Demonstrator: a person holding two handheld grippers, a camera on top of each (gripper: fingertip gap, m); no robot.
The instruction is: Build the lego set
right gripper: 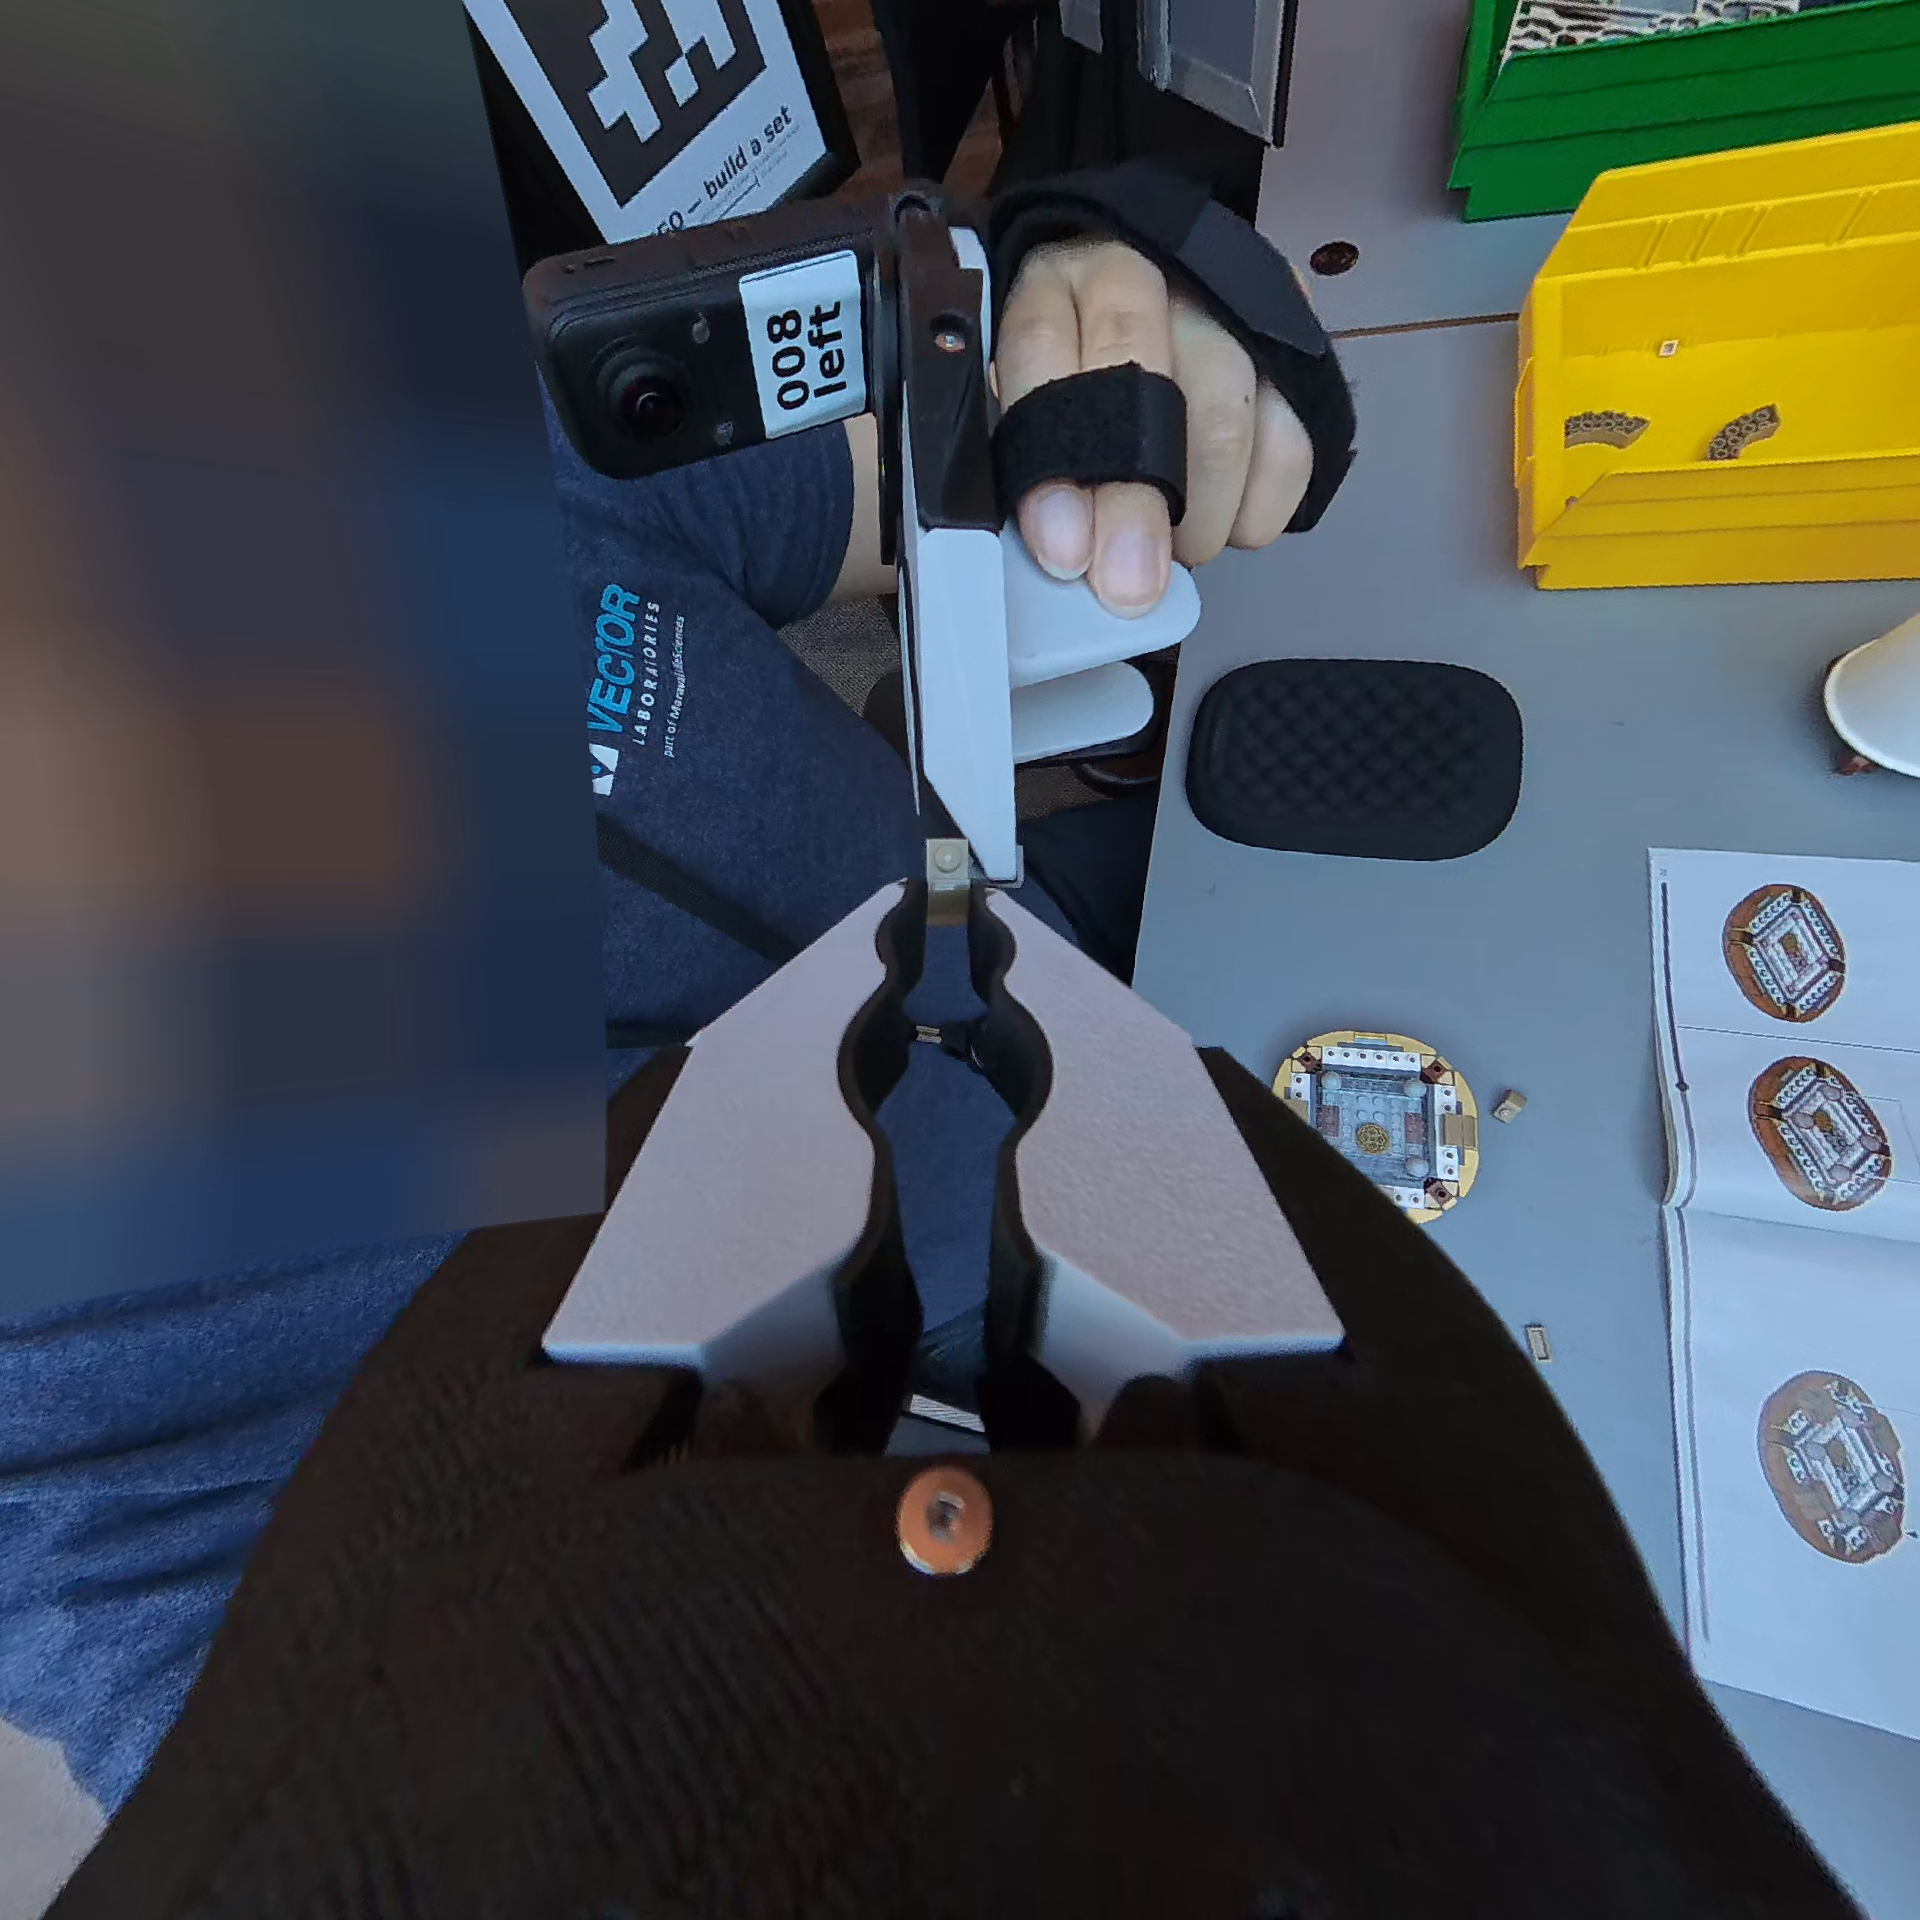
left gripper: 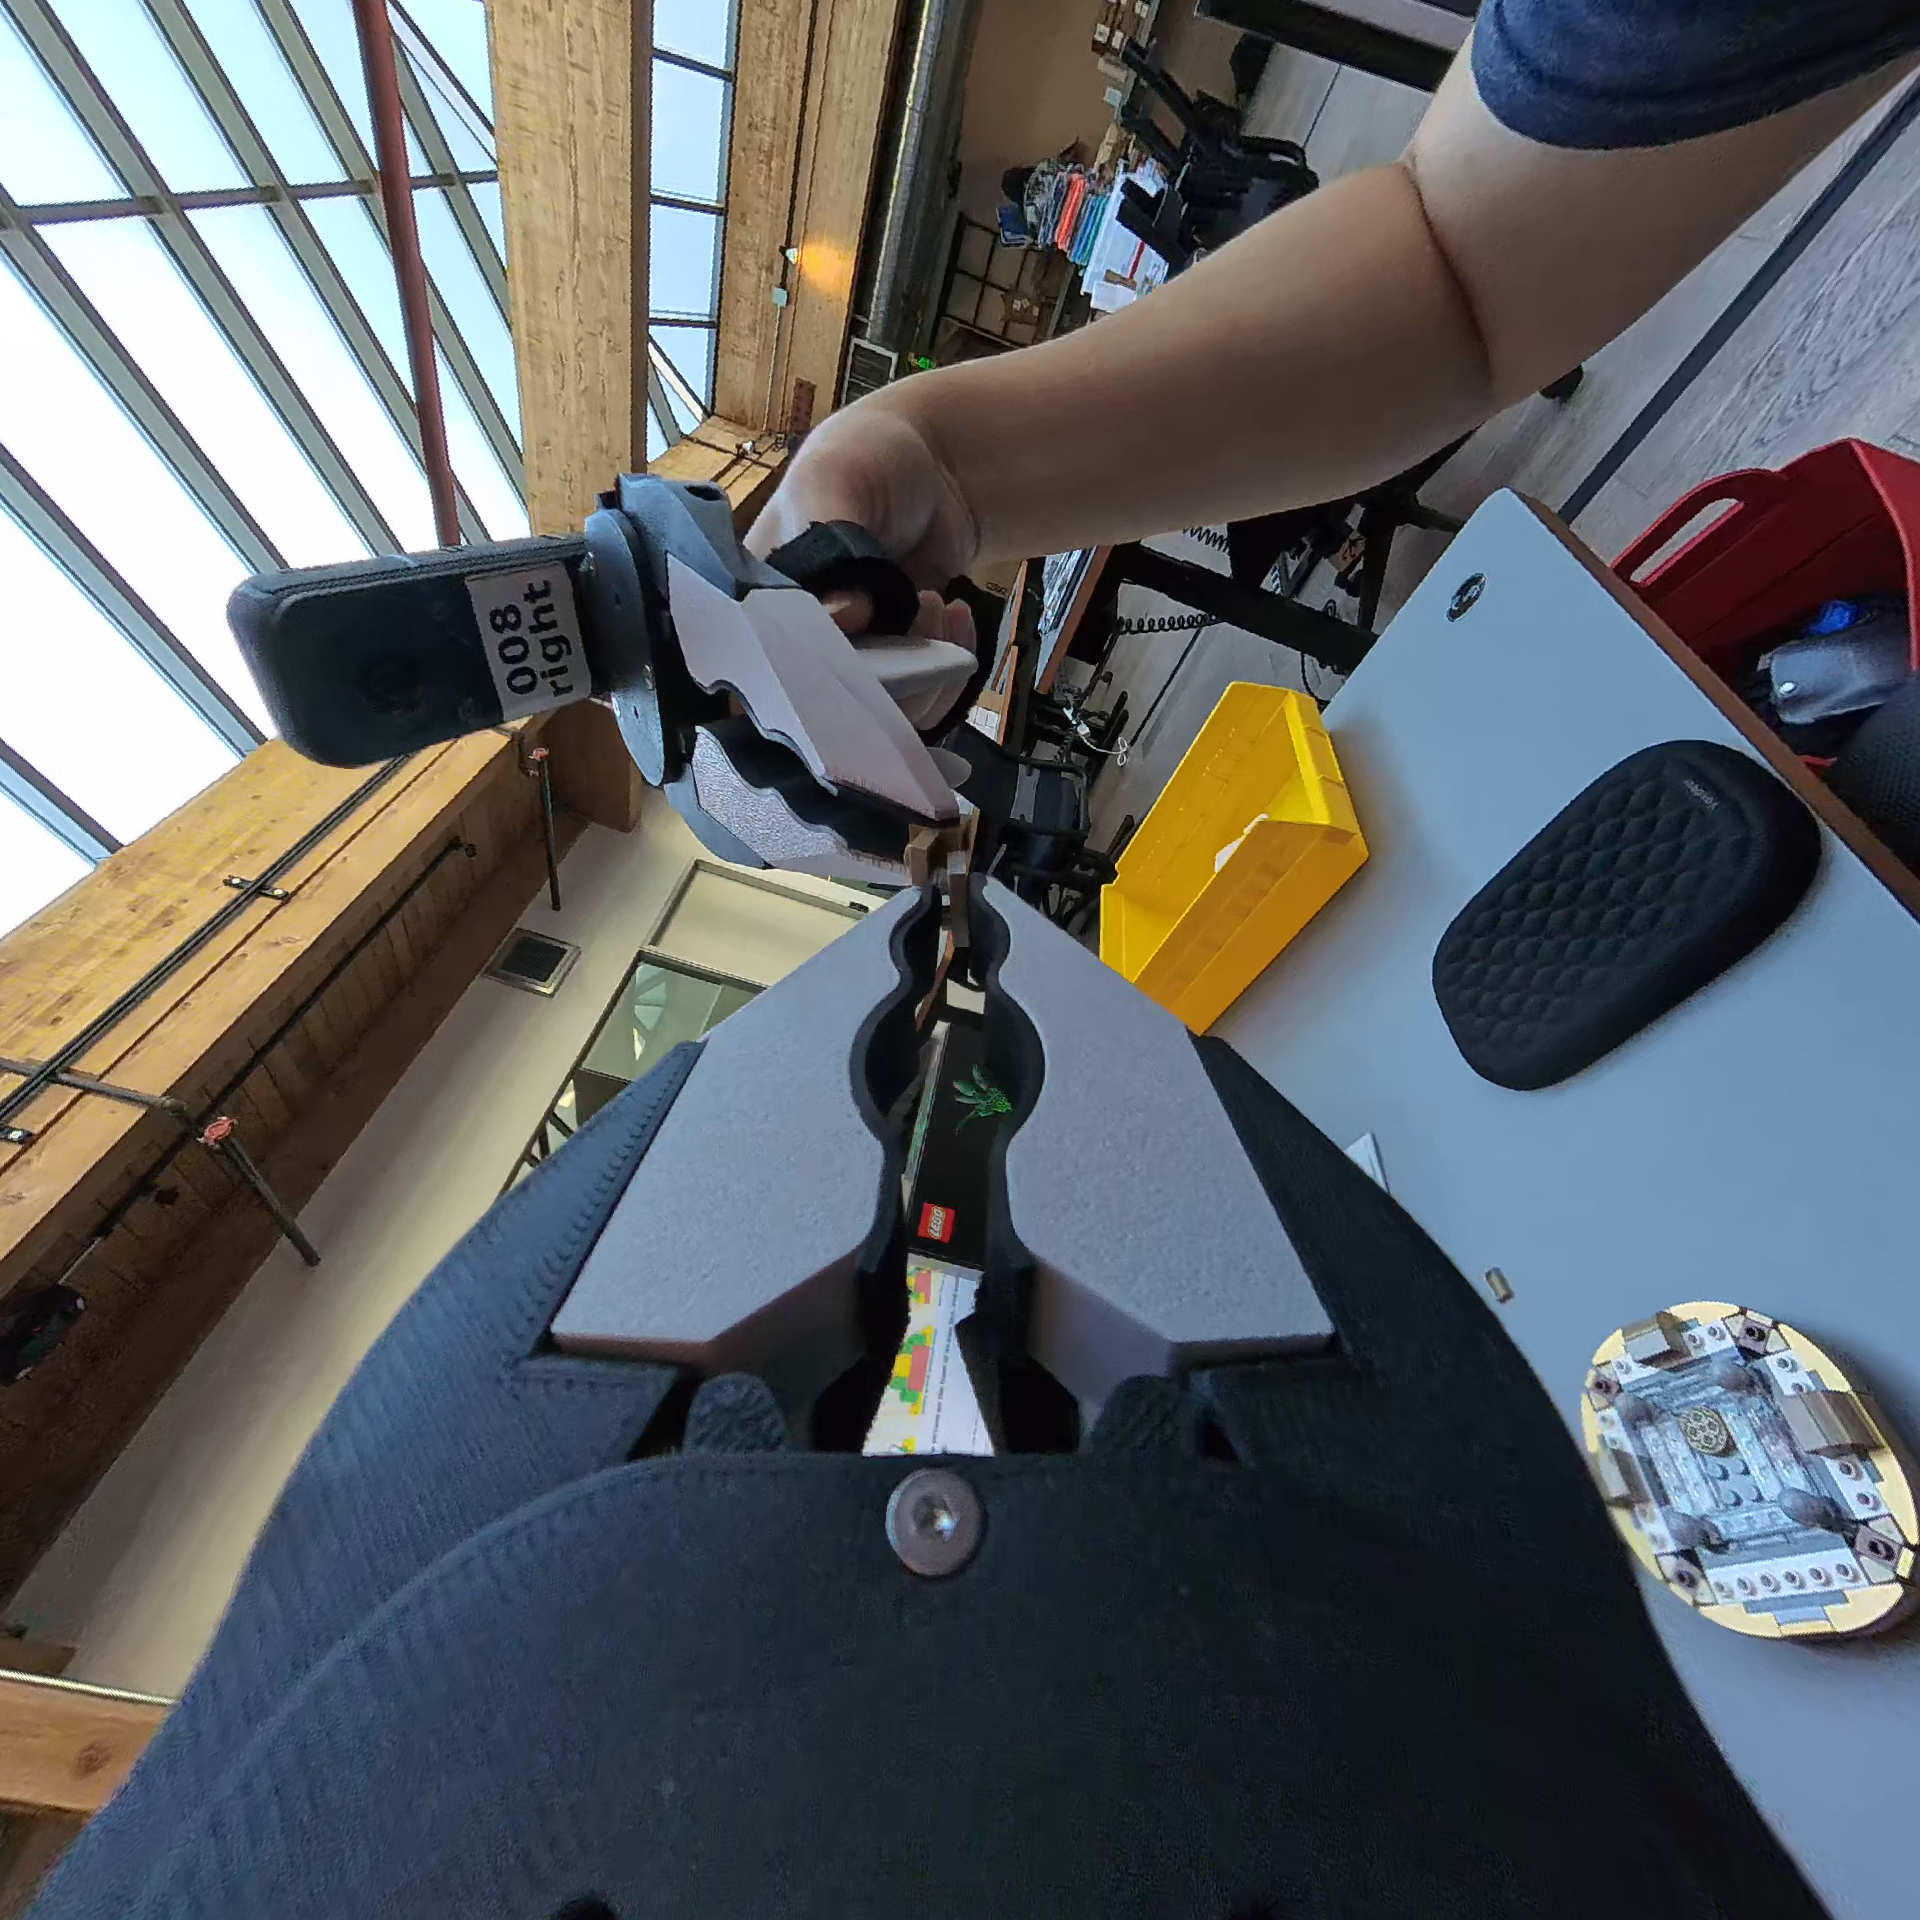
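Observation:
My left gripper (left gripper: pixel 951 899) is shut on a small brown lego piece (left gripper: pixel 956 916), held in the air off the table's edge. My right gripper (right gripper: pixel 945 894) is shut on a small tan lego piece (right gripper: pixel 945 860) with one stud showing. The two grippers meet tip to tip and the pieces touch. In the left wrist view the right gripper (left gripper: pixel 940 826) comes in from the upper left with the tan piece (left gripper: pixel 923 858). In the right wrist view the left gripper (right gripper: pixel 997 873) hangs down edge-on. The round gold-rimmed lego build (left gripper: pixel 1751 1475) (right gripper: pixel 1374 1124) lies on the grey table (right gripper: pixel 1299 935).
An open instruction booklet (right gripper: pixel 1787 1299) lies right of the build, with two loose tan pieces (right gripper: pixel 1509 1104) (right gripper: pixel 1538 1342) near it. A black padded rest (right gripper: pixel 1351 758) (left gripper: pixel 1621 914), a yellow bin (right gripper: pixel 1714 416) (left gripper: pixel 1236 852), green bins (right gripper: pixel 1683 94) and a red bin (left gripper: pixel 1766 551) stand around. Left and right tips are no more than a few centimetres apart.

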